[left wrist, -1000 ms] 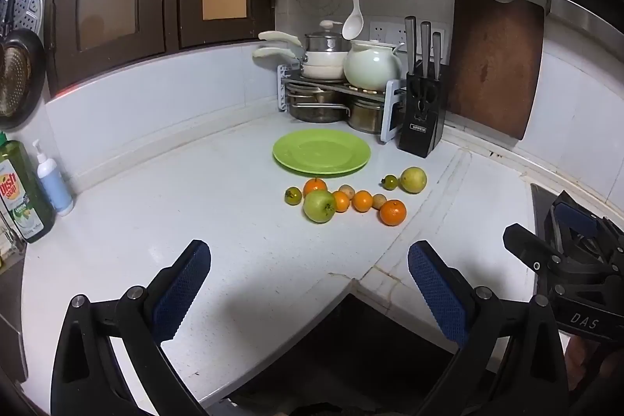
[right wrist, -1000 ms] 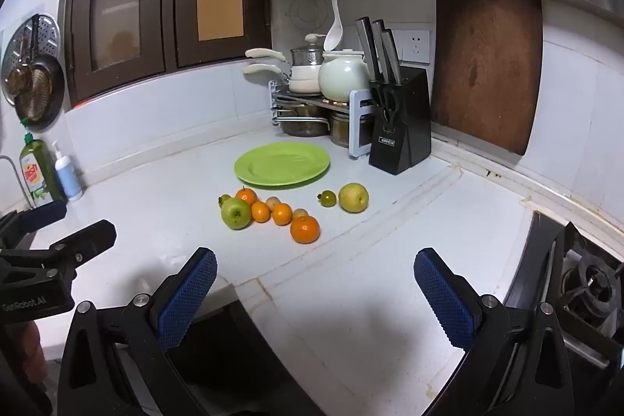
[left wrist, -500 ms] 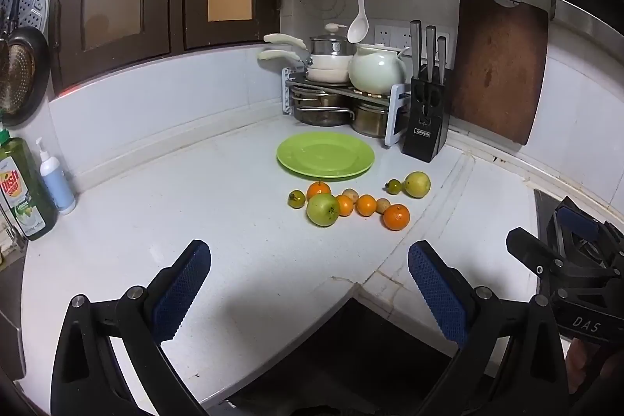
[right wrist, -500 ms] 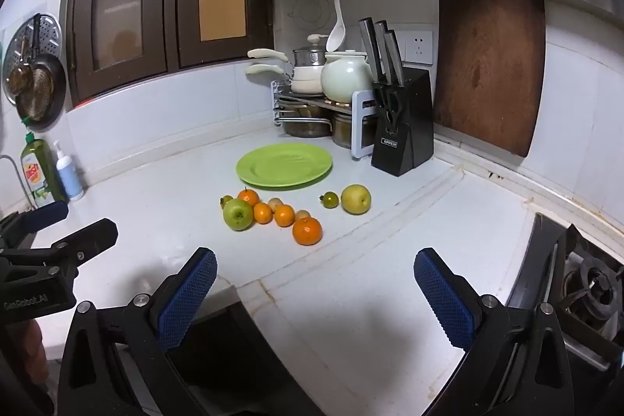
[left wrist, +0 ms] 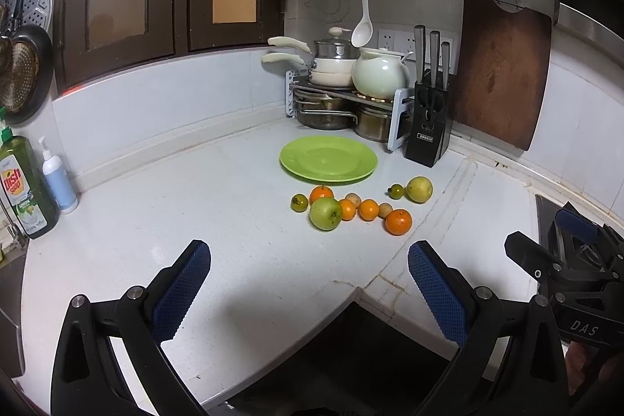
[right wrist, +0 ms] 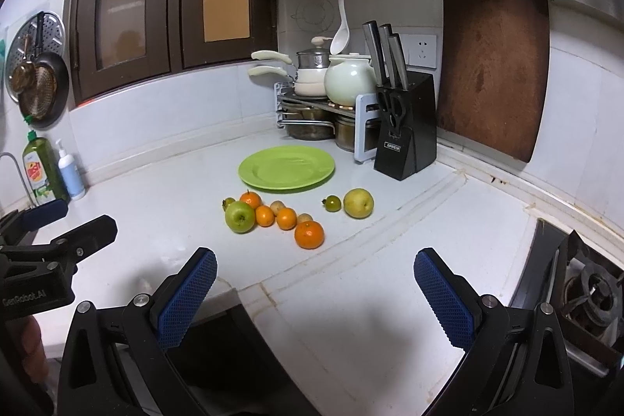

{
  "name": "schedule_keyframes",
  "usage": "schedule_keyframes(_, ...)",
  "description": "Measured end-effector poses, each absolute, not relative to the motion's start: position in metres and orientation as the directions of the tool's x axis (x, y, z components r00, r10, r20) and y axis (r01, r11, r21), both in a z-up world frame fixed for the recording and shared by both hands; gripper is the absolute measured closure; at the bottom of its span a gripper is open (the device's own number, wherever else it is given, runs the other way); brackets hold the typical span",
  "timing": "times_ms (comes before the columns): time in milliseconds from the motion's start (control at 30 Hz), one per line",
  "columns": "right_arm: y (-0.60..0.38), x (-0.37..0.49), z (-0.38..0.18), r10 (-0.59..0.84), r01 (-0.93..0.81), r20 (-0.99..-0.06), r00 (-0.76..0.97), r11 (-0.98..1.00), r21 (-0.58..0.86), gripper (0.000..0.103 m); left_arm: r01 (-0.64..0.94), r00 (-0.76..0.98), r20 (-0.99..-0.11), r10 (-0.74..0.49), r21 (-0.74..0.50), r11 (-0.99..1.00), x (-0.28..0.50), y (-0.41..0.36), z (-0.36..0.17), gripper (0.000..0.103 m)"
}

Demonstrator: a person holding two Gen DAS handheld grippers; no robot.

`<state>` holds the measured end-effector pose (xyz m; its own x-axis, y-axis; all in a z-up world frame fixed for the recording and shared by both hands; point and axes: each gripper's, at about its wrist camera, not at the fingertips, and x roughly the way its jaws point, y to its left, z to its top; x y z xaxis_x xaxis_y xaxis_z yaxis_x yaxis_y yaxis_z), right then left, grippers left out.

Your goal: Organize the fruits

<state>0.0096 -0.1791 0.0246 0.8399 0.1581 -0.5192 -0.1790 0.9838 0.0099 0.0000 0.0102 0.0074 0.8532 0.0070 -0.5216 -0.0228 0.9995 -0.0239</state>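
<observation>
An empty green plate (left wrist: 328, 158) (right wrist: 286, 168) lies on the white counter near the back corner. In front of it lie a green apple (left wrist: 325, 213) (right wrist: 240, 216), a big orange (left wrist: 398, 222) (right wrist: 309, 235), several smaller oranges (left wrist: 368, 209) (right wrist: 286, 218), a yellow pear-like fruit (left wrist: 419, 189) (right wrist: 358, 203) and small green fruits (left wrist: 396, 191) (right wrist: 332, 203). My left gripper (left wrist: 310, 293) is open and empty, well short of the fruit. My right gripper (right wrist: 316, 299) is open and empty, also short of the fruit.
A pot rack (left wrist: 343, 104) with a white kettle, a black knife block (right wrist: 405, 139) and a leaning wooden board (right wrist: 493, 65) stand behind the plate. Dish soap bottles (left wrist: 23, 182) stand at the left. A stove (right wrist: 585, 291) is at the right. The counter has an inner front corner (left wrist: 357, 289).
Both views have shifted slightly; the fruit and plate sit a little lower and nearer in frame. Both grippers stay open. Nothing on the counter has moved.
</observation>
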Motion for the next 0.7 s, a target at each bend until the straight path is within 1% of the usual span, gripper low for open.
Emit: schedule_keyframes(700,-0.1765,0.0126,0.0224,0.164,-0.184,-0.521,0.838,0.983,0.014,0.001,-0.030,0.855,-0.519,0.015,-0.021,0.999,0.0016,0.0092,0.0080,0.000)
